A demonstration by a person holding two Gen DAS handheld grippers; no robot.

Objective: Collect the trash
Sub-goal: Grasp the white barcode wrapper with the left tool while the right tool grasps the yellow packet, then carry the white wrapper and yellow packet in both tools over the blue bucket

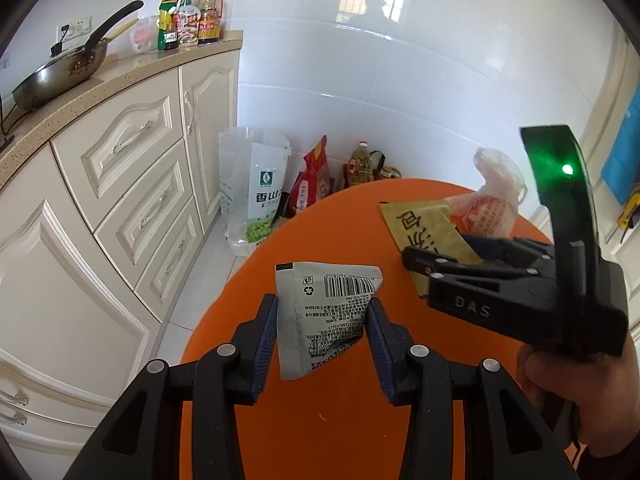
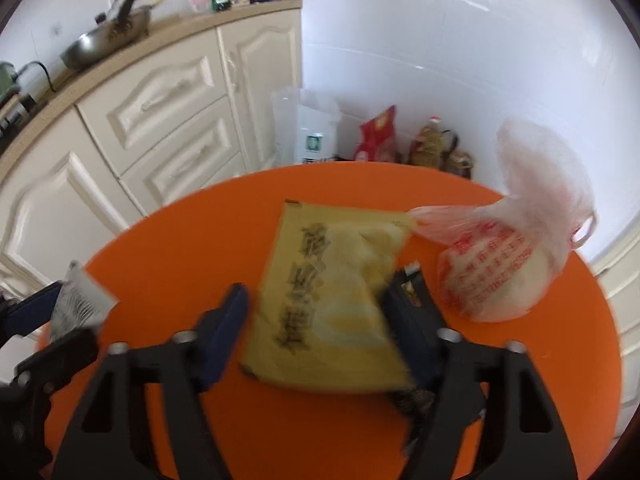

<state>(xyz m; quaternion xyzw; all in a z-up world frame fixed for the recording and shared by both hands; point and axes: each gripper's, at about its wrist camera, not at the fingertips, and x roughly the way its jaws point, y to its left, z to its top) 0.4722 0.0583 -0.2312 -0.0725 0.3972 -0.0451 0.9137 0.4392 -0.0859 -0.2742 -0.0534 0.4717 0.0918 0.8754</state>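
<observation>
Your left gripper (image 1: 322, 340) is clamped on the crumpled silver foil sachet (image 1: 320, 312), held above the round orange table (image 1: 320, 420). Your right gripper (image 2: 320, 332) straddles the flat yellow paper packet (image 2: 332, 300) at the table's middle; blur hides whether its pads press. Next, I judge, secure it, then take the knotted white plastic bag (image 2: 500, 268) by the far right edge. Cream kitchen cabinets (image 1: 120, 184) stand left.

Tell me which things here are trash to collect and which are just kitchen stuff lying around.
Trash for the job:
silver packet, held in the left gripper
yellow packet, between the right gripper fingers
tied plastic bag

Just lying about:
wok
sauce bottles
rice bag
</observation>
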